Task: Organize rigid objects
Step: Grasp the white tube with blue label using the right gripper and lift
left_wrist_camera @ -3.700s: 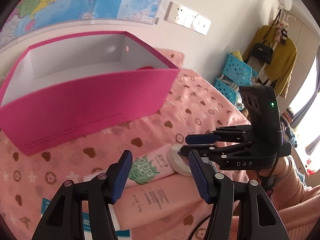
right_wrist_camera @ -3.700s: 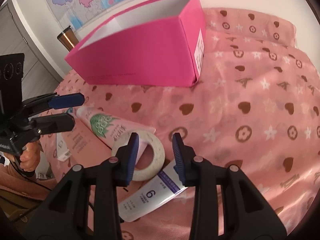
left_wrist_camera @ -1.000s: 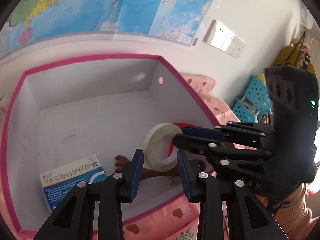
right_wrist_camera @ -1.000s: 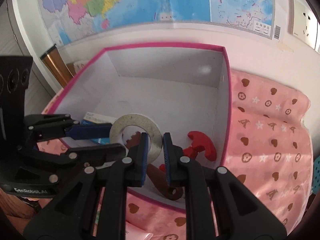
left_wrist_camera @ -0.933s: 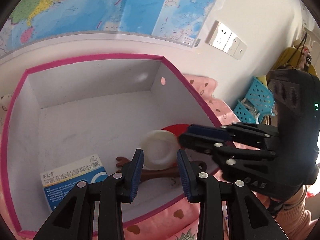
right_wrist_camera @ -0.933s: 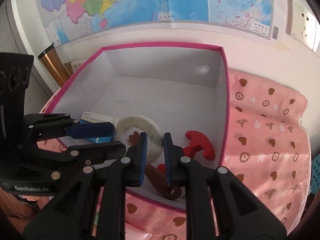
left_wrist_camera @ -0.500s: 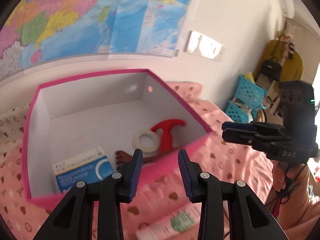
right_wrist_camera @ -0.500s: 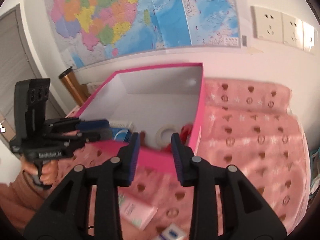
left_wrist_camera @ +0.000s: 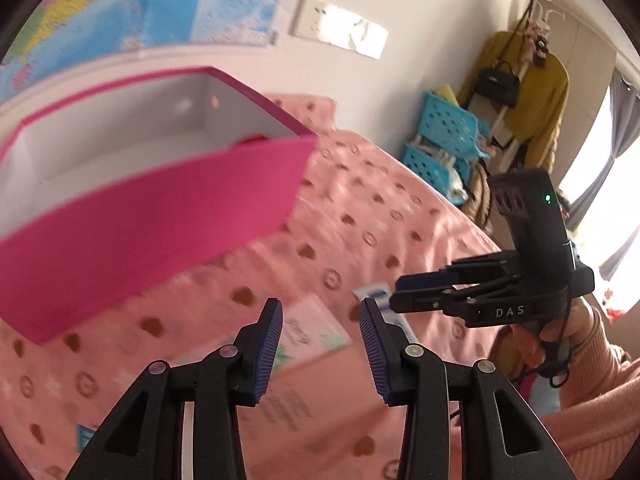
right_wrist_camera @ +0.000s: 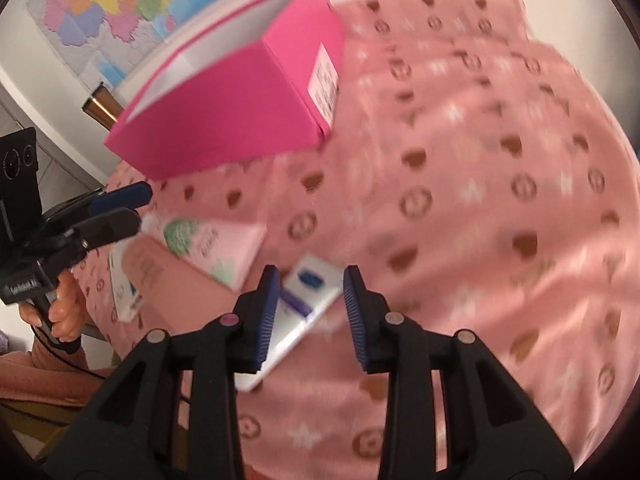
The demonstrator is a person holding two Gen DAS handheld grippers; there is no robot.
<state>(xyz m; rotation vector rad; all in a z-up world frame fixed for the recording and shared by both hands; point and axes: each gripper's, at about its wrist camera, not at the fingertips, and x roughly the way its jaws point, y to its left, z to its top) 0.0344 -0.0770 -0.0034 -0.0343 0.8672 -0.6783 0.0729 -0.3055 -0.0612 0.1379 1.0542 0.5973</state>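
Note:
The open pink box (left_wrist_camera: pixel 160 200) stands on the pink patterned blanket, also in the right wrist view (right_wrist_camera: pixel 240 104); a bit of red shows inside. My left gripper (left_wrist_camera: pixel 320 336) is open and empty above a pink tube with green print (left_wrist_camera: pixel 308 332). My right gripper (right_wrist_camera: pixel 308 304) is open and empty just over a white tube with purple markings (right_wrist_camera: pixel 304 300). The pink tube (right_wrist_camera: pixel 212 248) lies left of it. The right gripper also shows in the left wrist view (left_wrist_camera: pixel 408 292), with the white tube's end (left_wrist_camera: pixel 374 292) beside it.
A larger peach-pink tube (right_wrist_camera: pixel 160 276) and a small white box (right_wrist_camera: pixel 124 292) lie by the left gripper (right_wrist_camera: pixel 116 208). Blue baskets (left_wrist_camera: pixel 444 136) and hanging clothes (left_wrist_camera: pixel 532 88) stand beyond the bed. A copper flask (right_wrist_camera: pixel 102 108) stands behind the box.
The right gripper let go of the tape roll inside the box. Both grippers pulled back out of the box and came down over the tubes on the blanket, jaws open.

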